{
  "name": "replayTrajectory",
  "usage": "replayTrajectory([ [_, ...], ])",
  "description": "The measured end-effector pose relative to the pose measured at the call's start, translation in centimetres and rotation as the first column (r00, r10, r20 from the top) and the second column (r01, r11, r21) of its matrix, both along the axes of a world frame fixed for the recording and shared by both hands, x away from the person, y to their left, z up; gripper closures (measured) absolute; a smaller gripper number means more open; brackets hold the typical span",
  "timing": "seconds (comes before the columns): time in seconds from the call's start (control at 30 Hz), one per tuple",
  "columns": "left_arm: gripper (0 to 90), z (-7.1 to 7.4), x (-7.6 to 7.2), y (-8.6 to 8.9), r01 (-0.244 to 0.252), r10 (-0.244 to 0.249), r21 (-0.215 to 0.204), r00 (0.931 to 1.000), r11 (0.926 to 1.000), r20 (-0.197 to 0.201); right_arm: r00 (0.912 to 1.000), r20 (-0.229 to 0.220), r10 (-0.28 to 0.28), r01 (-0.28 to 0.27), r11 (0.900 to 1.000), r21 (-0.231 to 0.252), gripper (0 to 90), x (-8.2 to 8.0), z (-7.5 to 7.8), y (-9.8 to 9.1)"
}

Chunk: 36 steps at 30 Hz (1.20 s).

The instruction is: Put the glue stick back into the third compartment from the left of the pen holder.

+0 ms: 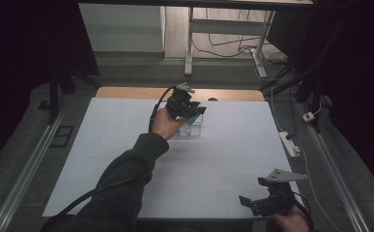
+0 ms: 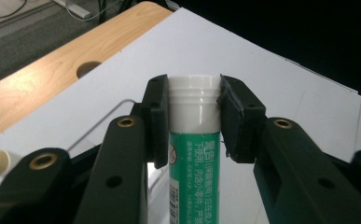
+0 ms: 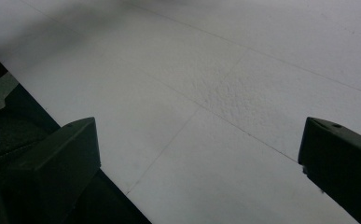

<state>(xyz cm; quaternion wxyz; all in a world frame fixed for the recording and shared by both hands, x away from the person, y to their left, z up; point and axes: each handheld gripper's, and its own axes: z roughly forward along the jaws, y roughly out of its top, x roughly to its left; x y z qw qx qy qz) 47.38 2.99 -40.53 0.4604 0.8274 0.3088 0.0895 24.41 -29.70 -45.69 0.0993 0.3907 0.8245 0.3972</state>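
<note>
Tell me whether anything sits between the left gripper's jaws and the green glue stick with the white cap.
Nothing visible does. The left gripper is shut on the green glue stick's white cap, one black pad flat against each side.

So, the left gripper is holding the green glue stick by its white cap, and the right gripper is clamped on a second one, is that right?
Not quite. The left gripper does hold the green glue stick by its white cap, but the right gripper holds nothing: the right gripper view shows its jaws wide apart over the bare white table.
</note>
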Motion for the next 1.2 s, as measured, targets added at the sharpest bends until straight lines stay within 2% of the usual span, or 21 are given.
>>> replayTrajectory([
  [0.53,65.1,0.3,2.4,-1.8,0.007,-0.007,-0.006,0.9980,1.0000,0.062,1.0000,-0.001,0.005,-0.005,1.0000,0.004,0.0,0.0,0.0,-0.1],
  [0.87,65.1,-0.5,3.5,-2.3,0.009,-0.006,-0.041,0.9975,0.9991,0.070,1.0000,-0.004,0.009,-0.009,1.0000,0.004,0.0,0.0,0.0,-0.1],
  [1.07,65.0,-1.3,4.0,-2.6,0.015,-0.013,-0.028,0.9958,0.9995,0.090,0.9999,-0.003,0.010,-0.010,0.9999,0.004,0.0,0.0,0.0,-0.1],
  [1.2,65.0,-1.8,4.1,-2.7,0.022,-0.021,-0.002,0.9927,0.9998,0.119,0.9999,-0.002,0.011,-0.011,0.9999,0.004,0.0,-0.1,0.0,-0.1],
])
